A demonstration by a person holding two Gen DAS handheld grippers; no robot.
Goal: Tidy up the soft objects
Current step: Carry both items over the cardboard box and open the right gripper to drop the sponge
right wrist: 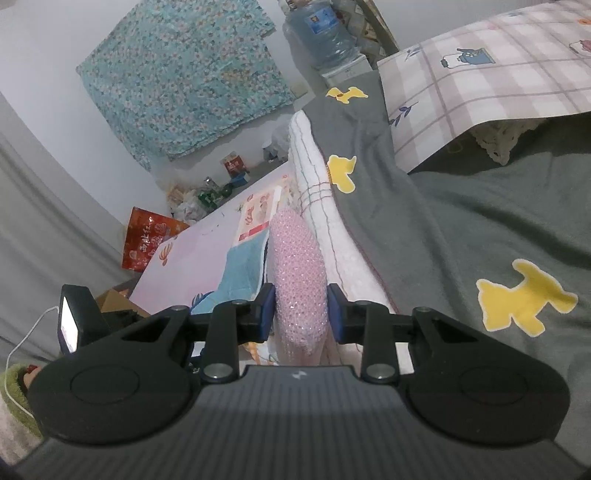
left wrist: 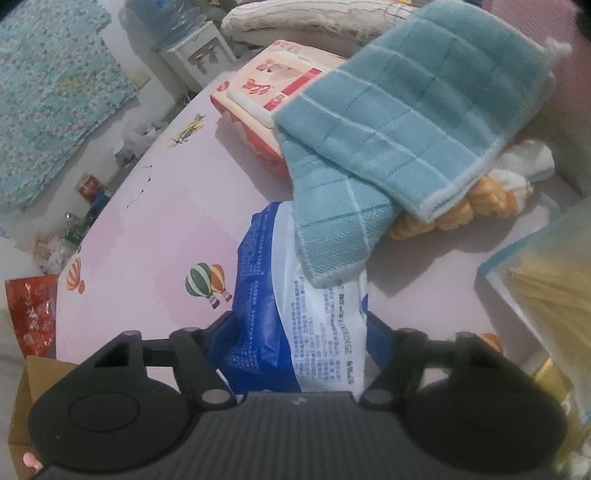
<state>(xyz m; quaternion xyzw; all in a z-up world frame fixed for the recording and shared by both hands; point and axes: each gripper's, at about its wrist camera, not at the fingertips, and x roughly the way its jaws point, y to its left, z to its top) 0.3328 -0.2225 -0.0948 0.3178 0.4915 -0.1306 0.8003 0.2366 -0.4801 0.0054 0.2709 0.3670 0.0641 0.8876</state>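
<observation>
In the left wrist view my left gripper [left wrist: 295, 328] is shut on a blue and white plastic pack [left wrist: 295, 295] that lies on the pink table [left wrist: 147, 221]. A teal checked cloth [left wrist: 406, 122] lies folded over the pack's far end, over a pink tissue box [left wrist: 258, 96] and over an orange and white knitted thing [left wrist: 480, 199]. In the right wrist view my right gripper [right wrist: 300, 310] is shut on a pink sequined soft object [right wrist: 297, 273], held up beside a white towel [right wrist: 317, 206] and a grey blanket with yellow dogs [right wrist: 461, 229].
A yellow and blue box [left wrist: 546, 280] stands at the right of the table. A cardboard box [left wrist: 26, 406] and a red bag [left wrist: 33, 314] sit past the left edge. A checked pink sheet [right wrist: 491, 74] lies on the blanket. A water dispenser [right wrist: 325, 33] stands by the wall.
</observation>
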